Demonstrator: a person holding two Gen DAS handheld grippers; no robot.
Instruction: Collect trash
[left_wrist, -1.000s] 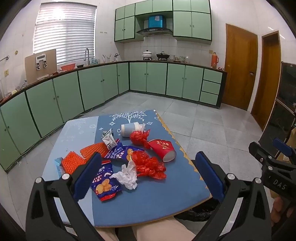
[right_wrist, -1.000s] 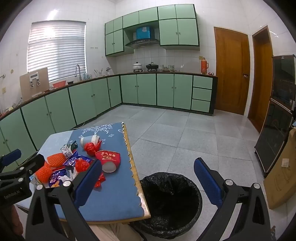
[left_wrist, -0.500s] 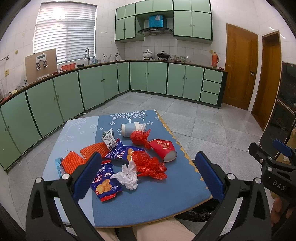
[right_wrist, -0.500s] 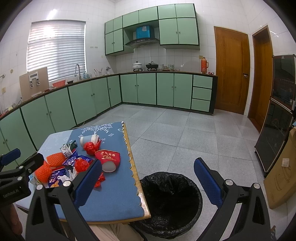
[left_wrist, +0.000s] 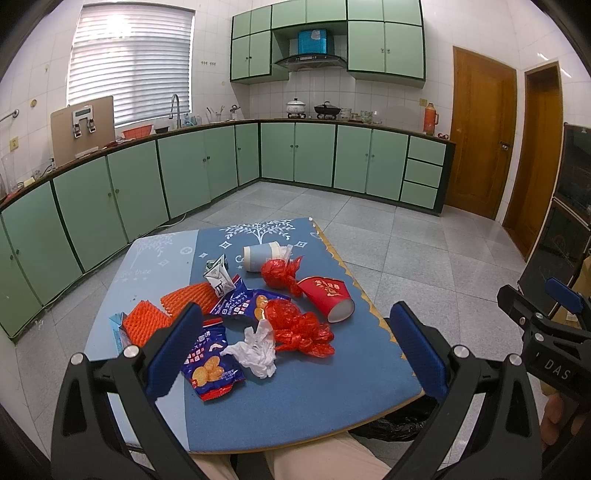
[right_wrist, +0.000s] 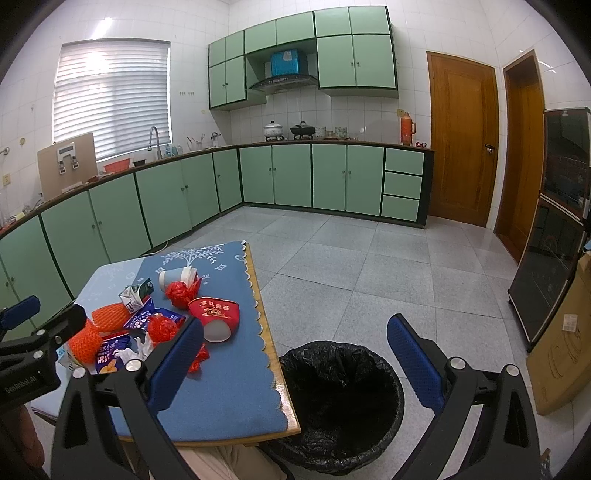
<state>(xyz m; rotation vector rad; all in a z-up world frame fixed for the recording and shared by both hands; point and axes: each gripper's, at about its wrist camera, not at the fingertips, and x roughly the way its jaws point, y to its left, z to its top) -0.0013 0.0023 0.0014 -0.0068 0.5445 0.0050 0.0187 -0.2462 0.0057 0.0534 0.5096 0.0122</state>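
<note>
The trash is found heaped on the blue table (left_wrist: 325, 398), with a black-lined bin (right_wrist: 343, 391) on the floor just beside the table's right edge. Largest in the heap is a red paper cup (left_wrist: 327, 297), lying on its side with its mouth toward the near edge; it is judged light and easily crushed, best taken across the rim or wall. The blue snack wrappers (left_wrist: 210, 365) are judged slick and limp, to be pinched at a raised fold. The red crinkled film (left_wrist: 299, 328) and the white crumpled tissue (left_wrist: 255, 350) are judged near weightless and soft, and may be gripped anywhere in their bulk. The left gripper (left_wrist: 295, 354) is held above the near part of the heap, jaws spread wide and empty, the tissue and film lying between them in view. The right gripper (right_wrist: 295, 365) is likewise spread and empty, positioned near the bin, apart from the heap.
</note>
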